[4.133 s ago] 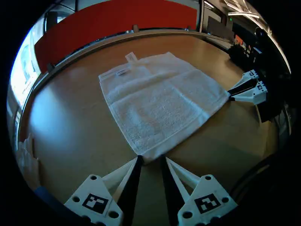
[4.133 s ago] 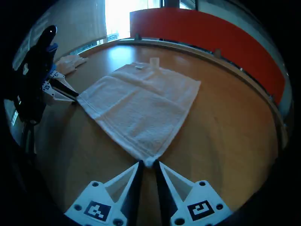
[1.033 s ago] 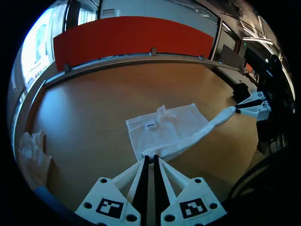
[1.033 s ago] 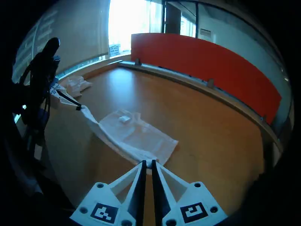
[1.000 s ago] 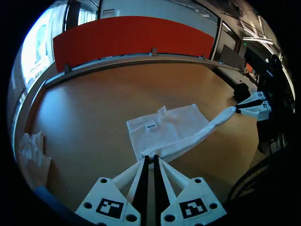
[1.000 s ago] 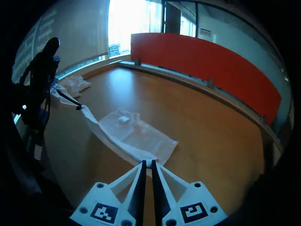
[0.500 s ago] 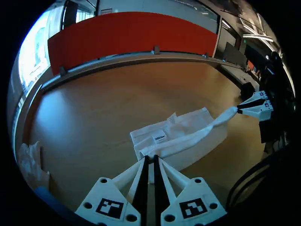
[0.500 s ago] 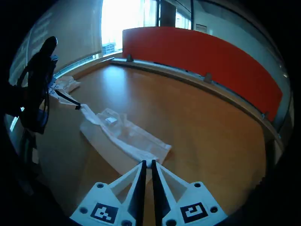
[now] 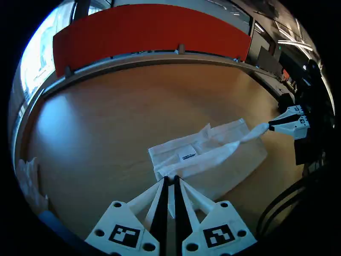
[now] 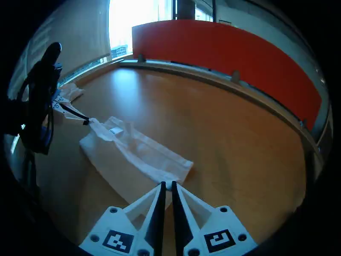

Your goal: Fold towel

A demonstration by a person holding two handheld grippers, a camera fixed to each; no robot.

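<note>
Towel (image 9: 221, 164), white, is found on the wooden table (image 9: 106, 115), near the edge closest to both grippers. Its lower layer is laid flat on the wood, while one long edge is raised and drawn into a taut band between the two grippers, above the flat part. A small label (image 9: 186, 155) is seen on the cloth just beside the raised band, near the left end. Left gripper (image 9: 169, 179): fingers brought almost together, one towel corner pinched at the tips. Right gripper (image 10: 167, 185): fingers likewise nearly closed, the opposite corner of the same edge clamped between the tips. In the right gripper view the left gripper is seen farther off at the left, held by a dark-gloved hand (image 10: 40, 106), with the towel edge running from its tips. A second pale cloth (image 10: 68, 90) is noted on the table beyond that hand, apart from the towel. A red partition (image 9: 149, 30) is set along the far rim of the table, well apart from the towel.
</note>
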